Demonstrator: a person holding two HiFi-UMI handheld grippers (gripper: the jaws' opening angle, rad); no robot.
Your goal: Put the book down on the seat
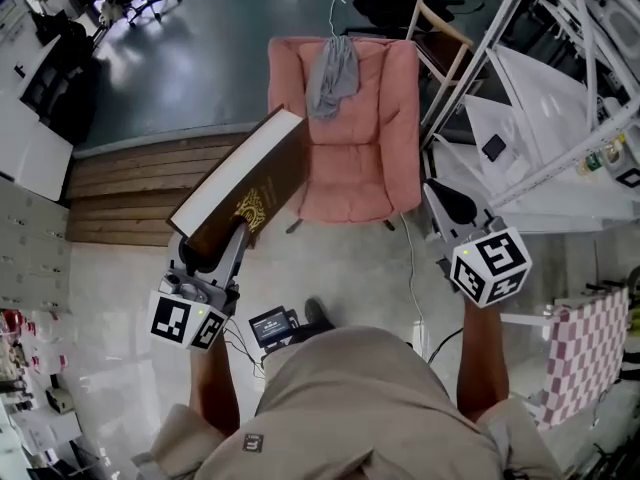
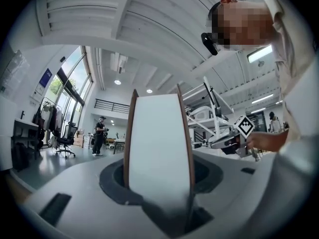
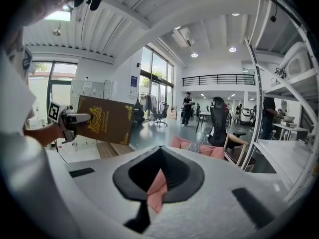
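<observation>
Left gripper (image 1: 222, 246): fingers (image 1: 233, 240) clenched on the lower end of the brown hardback book (image 1: 245, 183). One finger lies on each cover, with the white page edge between them. The book is in the air, tilted, with its top corner at the left armrest of the pink armchair (image 1: 350, 173).

Right gripper (image 1: 447, 204): just right of the armchair, fingers together, nothing in them.

Grey cloth (image 1: 335, 73) is draped over the armchair's backrest.
</observation>
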